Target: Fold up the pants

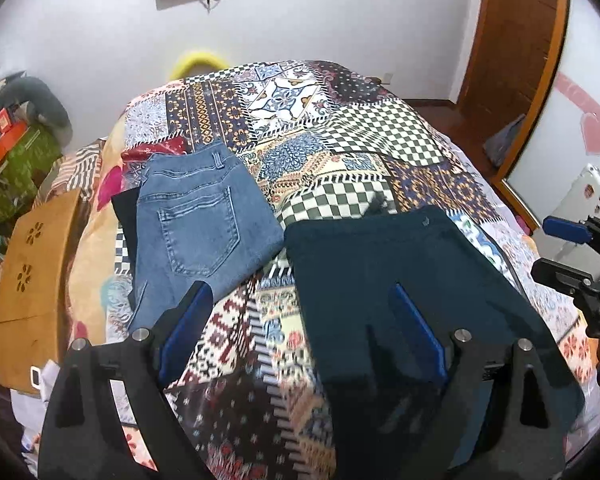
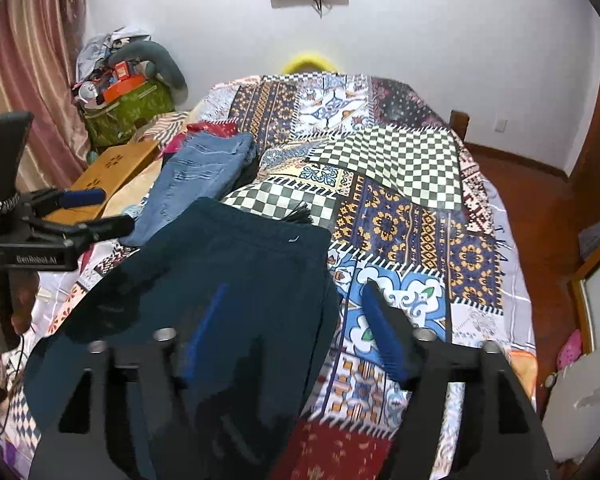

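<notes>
Dark teal pants lie flat on the patterned bedspread, waistband away from me; they also show in the right wrist view. My left gripper is open above the bed, its right finger over the pants' left part. My right gripper is open, its left finger over the pants' right part. Neither holds cloth. The right gripper shows at the left view's right edge; the left gripper shows at the right view's left edge.
Folded blue jeans lie on the bed's left, on top of a darker garment. A wooden board and a green bag stand left of the bed. A wall is behind, a wooden floor to the right.
</notes>
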A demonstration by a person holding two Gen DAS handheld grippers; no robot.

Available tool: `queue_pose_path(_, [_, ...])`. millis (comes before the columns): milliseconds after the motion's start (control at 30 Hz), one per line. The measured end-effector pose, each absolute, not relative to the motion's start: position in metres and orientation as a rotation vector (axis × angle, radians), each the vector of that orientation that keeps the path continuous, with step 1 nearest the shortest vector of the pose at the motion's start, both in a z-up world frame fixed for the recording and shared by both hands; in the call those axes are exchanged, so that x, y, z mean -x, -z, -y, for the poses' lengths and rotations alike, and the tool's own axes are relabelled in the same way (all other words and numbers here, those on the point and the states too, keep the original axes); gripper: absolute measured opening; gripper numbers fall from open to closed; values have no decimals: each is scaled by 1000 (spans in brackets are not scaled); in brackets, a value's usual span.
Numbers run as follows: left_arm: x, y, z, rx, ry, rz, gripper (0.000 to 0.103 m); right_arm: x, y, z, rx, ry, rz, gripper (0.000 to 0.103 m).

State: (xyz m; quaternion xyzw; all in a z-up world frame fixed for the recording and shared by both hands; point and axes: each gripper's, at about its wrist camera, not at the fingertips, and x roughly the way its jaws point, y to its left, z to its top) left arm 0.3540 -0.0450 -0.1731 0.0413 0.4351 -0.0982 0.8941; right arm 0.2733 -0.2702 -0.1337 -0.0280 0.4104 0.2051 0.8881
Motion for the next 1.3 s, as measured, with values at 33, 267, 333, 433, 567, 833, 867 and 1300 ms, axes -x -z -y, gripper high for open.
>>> queue_pose_path(33, [-350, 172, 45, -88, 209, -907, 91, -270, 134, 271, 58, -425, -851, 79])
queue_pose_path(267, [-330, 192, 40, -35, 271, -1035, 91, -247, 153, 275, 5, -446, -933, 81])
queue_pose_path(333, [-332, 205, 42, -18, 299, -1108, 91, -245, 167, 275, -8, -447, -987, 81])
queue_pose_path(433, [-338, 223, 49, 2, 334, -1201, 92, -247, 186, 275, -21, -448, -1066, 81])
queue_pose_path(567, [-344, 232, 64, -16, 387, -1241, 95, -253, 203, 282, -119, -481, -1130, 81])
queue_pose_path(833, [-376, 260, 83, 18, 503, -1365, 100, -280, 236, 284, -312, -582, -1268, 85])
queue_pose_path(867, [-379, 261, 83, 29, 511, -1373, 100, -283, 239, 282, -333, -597, -1280, 85])
queue_pose_path(1300, [-385, 252, 97, 66, 540, -1291, 54, -294, 228, 265, -355, -665, -1280, 34])
